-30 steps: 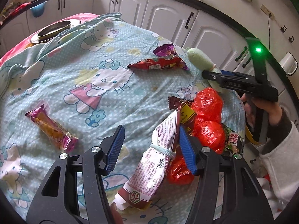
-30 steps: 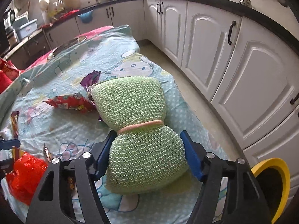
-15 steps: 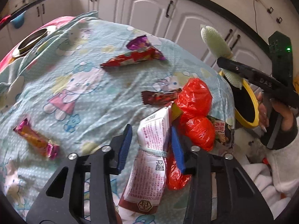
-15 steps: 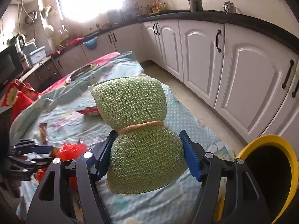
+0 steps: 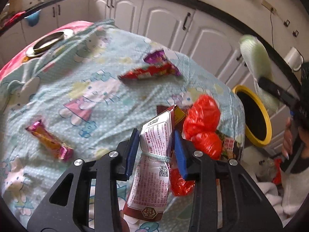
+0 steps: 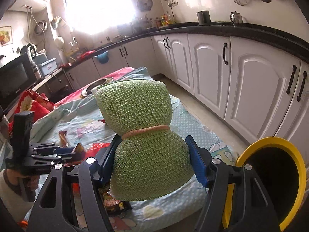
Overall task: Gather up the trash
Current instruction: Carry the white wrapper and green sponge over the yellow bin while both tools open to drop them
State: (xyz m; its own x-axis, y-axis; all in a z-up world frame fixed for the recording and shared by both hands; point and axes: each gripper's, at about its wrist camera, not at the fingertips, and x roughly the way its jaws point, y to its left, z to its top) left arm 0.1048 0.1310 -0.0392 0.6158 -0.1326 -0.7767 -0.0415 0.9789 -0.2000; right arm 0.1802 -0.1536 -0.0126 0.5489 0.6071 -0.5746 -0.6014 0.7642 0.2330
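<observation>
Now lifted off the bedspread (image 6: 195, 127) toward the bin (image 6: 289, 148) at four o'clock: green sponge (image 6: 146, 145), upright, pinched by right gripper (image 6: 154, 160). Just closed on upright wrapper (image 5: 154, 154): left gripper (image 5: 156, 150), farther away.

The white-and-maroon packet (image 5: 154, 158) carries QR codes and "ISO9001" (its remaining small print is unreadable).

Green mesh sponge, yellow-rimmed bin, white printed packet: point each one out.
green mesh sponge (image 6: 150, 154), right wrist view, lower bulge below its band.
yellow-rimmed bin (image 6: 270, 142), right wrist view, top of the yellow rim.
white printed packet (image 5: 156, 135), left wrist view, printed panel between the blue pads.
</observation>
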